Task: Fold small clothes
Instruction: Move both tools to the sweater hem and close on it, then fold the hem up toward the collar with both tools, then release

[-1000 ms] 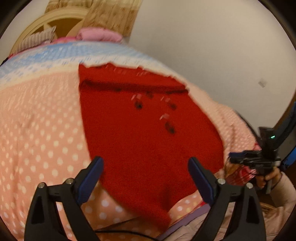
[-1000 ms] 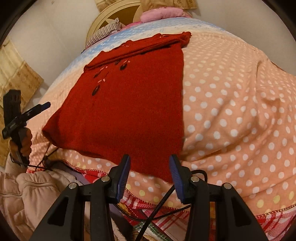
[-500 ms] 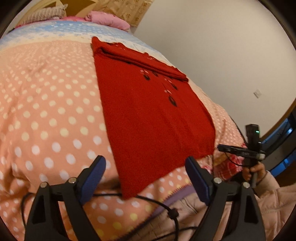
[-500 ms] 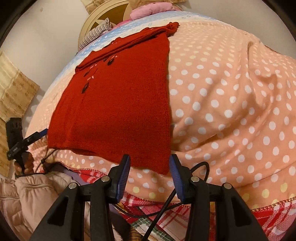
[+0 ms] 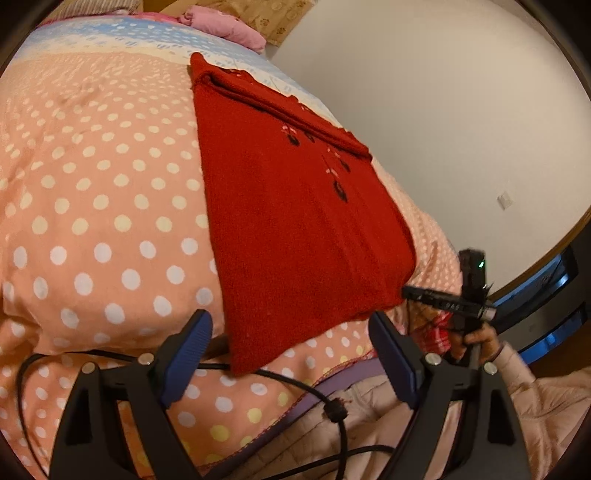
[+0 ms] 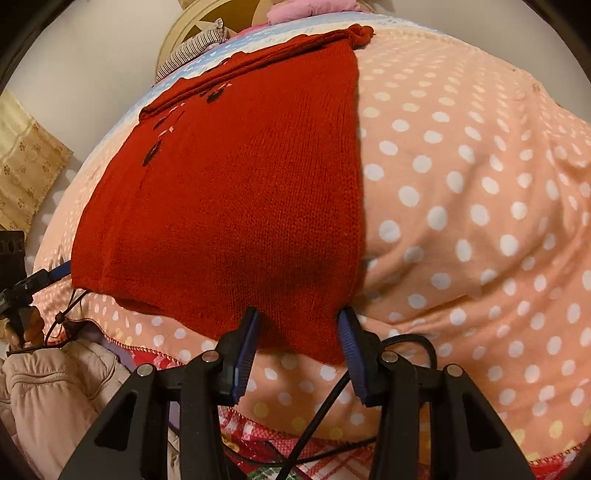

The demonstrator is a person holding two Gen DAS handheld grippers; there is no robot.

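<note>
Right wrist view: red knit garment [image 6: 236, 206] flat on the polka-dot quilt [image 6: 461, 192]
Right gripper [image 6: 299, 325] half-open, its near corner between the pads; left gripper [image 5: 291, 343] wide, empty, just short of the hem.

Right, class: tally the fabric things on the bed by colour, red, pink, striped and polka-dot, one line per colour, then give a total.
Red: 1, the red knitted sweater, laid flat.
Pink: 1, the pink bundle at the head of the bed.
Striped: 1, the striped cloth by the headboard.
Polka-dot: 1, the peach polka-dot quilt under the sweater.
Total: 4
</note>
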